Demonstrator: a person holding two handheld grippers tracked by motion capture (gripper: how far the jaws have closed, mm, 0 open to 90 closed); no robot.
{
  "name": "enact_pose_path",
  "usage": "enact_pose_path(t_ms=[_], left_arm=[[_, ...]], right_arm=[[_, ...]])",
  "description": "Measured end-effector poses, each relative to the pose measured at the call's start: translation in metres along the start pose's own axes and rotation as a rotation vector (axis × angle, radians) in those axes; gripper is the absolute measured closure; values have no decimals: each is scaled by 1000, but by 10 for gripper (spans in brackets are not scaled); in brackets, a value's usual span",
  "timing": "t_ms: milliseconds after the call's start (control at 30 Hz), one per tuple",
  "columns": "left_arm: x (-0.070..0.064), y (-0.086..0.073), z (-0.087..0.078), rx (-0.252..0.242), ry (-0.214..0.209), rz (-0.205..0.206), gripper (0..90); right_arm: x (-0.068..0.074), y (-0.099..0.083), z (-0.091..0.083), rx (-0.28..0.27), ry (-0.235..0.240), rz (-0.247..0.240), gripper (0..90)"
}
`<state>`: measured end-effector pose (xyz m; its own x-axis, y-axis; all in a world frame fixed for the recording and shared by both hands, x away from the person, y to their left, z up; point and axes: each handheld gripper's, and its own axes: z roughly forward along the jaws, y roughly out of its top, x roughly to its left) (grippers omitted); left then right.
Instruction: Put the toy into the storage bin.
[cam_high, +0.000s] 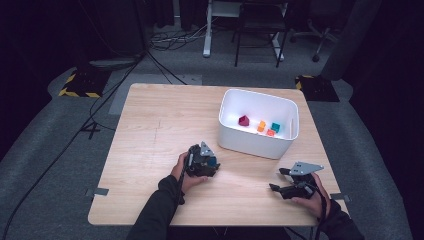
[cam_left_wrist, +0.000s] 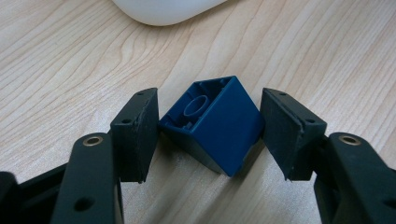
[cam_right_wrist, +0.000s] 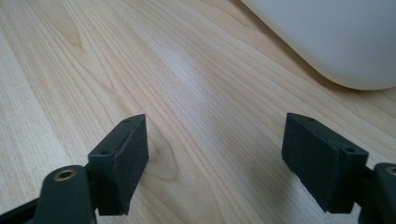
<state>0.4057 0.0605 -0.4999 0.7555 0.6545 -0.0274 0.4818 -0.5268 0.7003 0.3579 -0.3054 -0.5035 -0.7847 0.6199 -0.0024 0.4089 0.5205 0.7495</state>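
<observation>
Left hand-held gripper (cam_high: 209, 162): sat near the middle of the desk's near half, just off the bin's near-left corner; in its own view (cam_left_wrist: 210, 130) the jaws were narrowed onto a blue block, each pad pressing a side of it.
Blue block (cam_left_wrist: 212, 126): a dark blue hollow piece, tilted on an edge with its open underside and inner tube turned up and away from the camera; its low corner lay at the desk surface, though contact there could not be told. In the high view it showed as a small blue patch (cam_high: 213, 161) at the tip of the left hand-held gripper.
Right hand-held gripper (cam_high: 278, 180): near the desk's near-right corner, well apart from the left one; in its own view (cam_right_wrist: 215, 161) the jaws stood wide apart with bare wood between them, holding nothing.
White bin (cam_high: 234, 141): stood on the right half of the desk, toward the far edge, open top upward.
Bin contents: a maroon block (cam_high: 243, 120), an orange block (cam_high: 261, 126), a teal block (cam_high: 275, 127) and a red-orange block (cam_high: 270, 132) lay on its floor.
Desk (cam_high: 150, 130): light wood, grain visible.
</observation>
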Motion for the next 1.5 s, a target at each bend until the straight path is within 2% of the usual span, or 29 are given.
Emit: enact_pose_path(t_ms=[133, 200, 567, 733, 800, 900, 933, 1067, 1133, 1167, 1200, 1267, 1300, 1333, 1400, 1433, 1500], left_arm=[[0, 0, 0, -3, 6, 7, 400], [0, 0, 0, -4, -8, 1, 402], [0, 0, -2, -3, -6, 27, 403], [1, -1, -4, -21, 4, 19, 404], [2, -1, -5, -24, -8, 12, 404], [3, -1, -6, -33, 14, 15, 404], [4, -1, -6, -33, 2, 8, 405], [8, -1, -8, -40, 17, 1, 405], [9, -1, -9, -39, 19, -16, 405], [11, 0, -10, -43, 36, -4, 405], [12, 0, -11, -33, 21, -20, 405], [15, 0, -13, -54, 41, -26, 405], [16, 0, -14, -52, 30, -40, 405], [19, 0, -16, -51, 42, -29, 405], [21, 1, -18, -59, 64, -31, 405], [24, 1, -20, -61, 57, -33, 405], [28, 2, -23, -66, 69, -40, 405]], right_arm=[[0, 0, 0, 0, 0, 0, 230], [0, 0, 0, 0, 0, -1, 230], [0, 0, 0, 0, 0, -1, 231], [0, 0, 0, 0, 0, 0, 230], [0, 0, 0, 0, 0, -1, 231], [0, 0, 0, 0, 0, 1, 231], [0, 0, 0, 0, 0, 0, 230], [0, 0, 0, 0, 0, 0, 230], [0, 0, 0, 0, 0, 0, 231], [0, 0, 0, 0, 0, 0, 230], [0, 0, 0, -1, -1, 0, 230], [0, 0, 0, -1, -1, 0, 230], [0, 0, 0, 0, 0, 0, 230], [0, 0, 0, 0, 0, 1, 230], [0, 0, 0, -1, -1, -1, 231], [0, 0, 0, 0, 0, 0, 231], [0, 0, 0, 0, -1, 0, 230]])
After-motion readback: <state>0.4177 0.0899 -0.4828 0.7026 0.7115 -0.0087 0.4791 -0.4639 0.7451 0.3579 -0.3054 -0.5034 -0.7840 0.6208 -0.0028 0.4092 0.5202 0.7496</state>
